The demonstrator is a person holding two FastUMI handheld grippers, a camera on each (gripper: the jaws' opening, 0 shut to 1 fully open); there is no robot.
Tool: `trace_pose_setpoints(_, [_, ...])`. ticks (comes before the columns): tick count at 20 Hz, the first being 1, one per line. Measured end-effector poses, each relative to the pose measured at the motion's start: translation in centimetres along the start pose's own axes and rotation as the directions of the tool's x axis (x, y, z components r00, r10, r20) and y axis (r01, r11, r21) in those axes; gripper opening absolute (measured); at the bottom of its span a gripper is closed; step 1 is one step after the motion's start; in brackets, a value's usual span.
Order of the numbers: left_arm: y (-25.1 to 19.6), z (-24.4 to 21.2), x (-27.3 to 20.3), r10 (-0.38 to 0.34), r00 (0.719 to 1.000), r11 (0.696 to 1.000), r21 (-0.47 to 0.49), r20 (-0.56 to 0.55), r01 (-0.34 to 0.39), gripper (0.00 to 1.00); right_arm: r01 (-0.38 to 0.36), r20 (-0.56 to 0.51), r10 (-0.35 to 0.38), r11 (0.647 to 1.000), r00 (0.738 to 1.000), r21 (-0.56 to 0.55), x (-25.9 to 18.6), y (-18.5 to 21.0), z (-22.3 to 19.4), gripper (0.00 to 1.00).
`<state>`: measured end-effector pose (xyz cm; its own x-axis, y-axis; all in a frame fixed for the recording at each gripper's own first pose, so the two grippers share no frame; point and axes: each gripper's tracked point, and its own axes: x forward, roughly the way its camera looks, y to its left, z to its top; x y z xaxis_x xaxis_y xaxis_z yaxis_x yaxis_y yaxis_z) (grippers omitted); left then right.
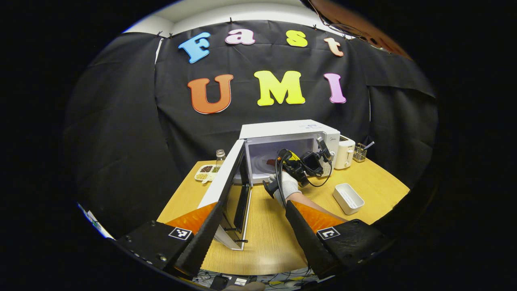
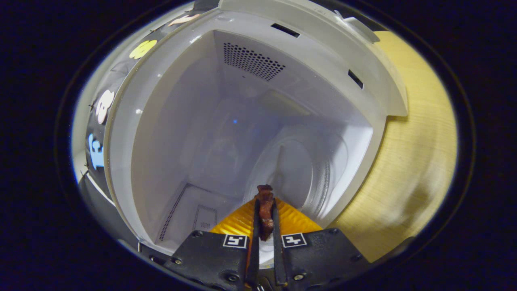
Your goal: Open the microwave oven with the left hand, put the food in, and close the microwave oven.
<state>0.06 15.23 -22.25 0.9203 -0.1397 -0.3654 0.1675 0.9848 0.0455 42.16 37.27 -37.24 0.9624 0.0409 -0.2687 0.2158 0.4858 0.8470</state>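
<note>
The white microwave [image 1: 288, 133] stands at the back of the wooden table [image 1: 266, 226] with its door [image 1: 226, 184] swung wide open to the left. My left gripper [image 1: 254, 204] is open, its fingers spread either side of the door's lower edge without pressing on it. A gloved hand [image 1: 284, 184] holds my right gripper [image 1: 278, 163] at the oven's mouth. In the right gripper view that gripper [image 2: 265, 202] is shut on a dark red piece of food [image 2: 265, 208], held just inside the cavity [image 2: 210, 133] above the glass turntable [image 2: 311, 173].
To the right of the microwave stand a white toaster [image 1: 344, 152] and a utensil holder [image 1: 359, 153]. In front of them lies a white rectangular tray [image 1: 348, 198]. A divided dish of beans [image 1: 206, 171] and a glass bottle [image 1: 220, 155] sit left of the door.
</note>
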Motion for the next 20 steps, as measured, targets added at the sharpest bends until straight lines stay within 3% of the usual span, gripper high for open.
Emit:
trace_pose_setpoints(1, [0.1, 0.0, 0.1, -0.003, 1.0, 1.0, -0.003, 0.0, 0.003, 0.96, 0.027, 0.002, -0.027, 0.999, 1.0, -0.045, 0.0, -0.7, 0.1, 0.1])
trace_pose_setpoints(2, [0.0, 0.0, 0.1, -0.015, 1.0, 1.0, -0.014, -0.001, 0.015, 0.96, 0.04, 0.014, -0.039, 0.994, 0.999, -0.098, -0.2, -0.6, 0.4, 0.24])
trace_pose_setpoints(3, [-0.2, 0.3, 0.1, -0.022, 1.0, 0.999, -0.025, 0.005, 0.022, 0.96, 0.055, 0.025, -0.052, 0.988, 0.998, -0.143, -0.6, -0.7, 0.8, 0.17])
trace_pose_setpoints(4, [-0.3, 0.5, 0.3, -0.025, 1.0, 0.999, -0.031, 0.009, 0.025, 0.96, 0.057, 0.031, -0.052, 0.981, 0.998, -0.185, -0.7, -0.5, 1.1, 0.22])
trace_pose_setpoints(5, [-0.4, 0.5, 0.4, -0.029, 1.0, 0.999, -0.035, 0.008, 0.029, 0.96, 0.055, 0.041, -0.047, 0.972, 0.998, -0.228, -1.0, -0.1, 1.4, 0.45])
trace_pose_setpoints(6, [-0.6, 0.7, 0.4, -0.037, 0.999, 0.999, -0.037, 0.014, 0.038, 0.96, 0.059, 0.057, -0.046, 0.965, 0.997, -0.255, -1.1, 0.2, 1.8, 0.51])
trace_pose_setpoints(7, [-0.8, 0.7, 0.5, -0.042, 0.999, 0.999, -0.034, 0.015, 0.042, 0.96, 0.059, 0.053, -0.046, 0.957, 0.998, -0.284, -1.2, 0.1, 1.9, 0.49])
trace_pose_setpoints(8, [-0.9, 0.6, 0.6, -0.041, 0.999, 0.999, -0.029, 0.016, 0.041, 0.96, 0.059, 0.04, -0.049, 0.954, 0.998, -0.294, -1.3, 0.3, 1.7, 0.68])
trace_pose_setpoints(11, [-1.2, 0.7, 0.6, -0.047, 0.999, 0.998, -0.029, 0.017, 0.047, 0.96, 0.084, 0.027, -0.08, 0.94, 0.996, -0.331, -1.7, -0.8, 1.8, 0.81])
trace_pose_setpoints(14, [-1.3, 0.8, 0.5, -0.045, 0.999, 0.999, -0.026, 0.021, 0.046, 0.96, 0.078, 0.029, -0.073, 0.936, 0.997, -0.343, -2.2, -1.1, 1.9, 0.87])
trace_pose_setpoints(16, [-1.3, 0.7, 0.5, -0.044, 0.999, 0.999, -0.023, 0.02, 0.044, 0.96, 0.067, 0.011, -0.069, 0.907, 0.998, -0.416, -1.9, -0.5, 1.6, 0.88])
trace_pose_setpoints(17, [-1.5, 0.7, 0.4, -0.043, 0.999, 0.999, -0.022, 0.025, 0.044, 0.96, 0.044, -0.008, -0.054, 0.884, 0.998, -0.465, -1.8, 0.0, 1.2, 0.74])
trace_pose_setpoints(18, [-1.7, 0.7, 0.4, -0.042, 0.999, 0.999, -0.023, 0.023, 0.042, 0.96, 0.022, -0.02, -0.036, 0.878, 0.999, -0.477, -1.9, 0.8, 0.9, 0.88])
trace_pose_setpoints(20, [-2.1, 0.5, 0.4, -0.045, 0.999, 0.998, -0.03, 0.016, 0.046, 0.96, 0.031, -0.012, -0.043, 0.859, 0.999, -0.511, -2.3, 0.9, 0.8, 0.88])
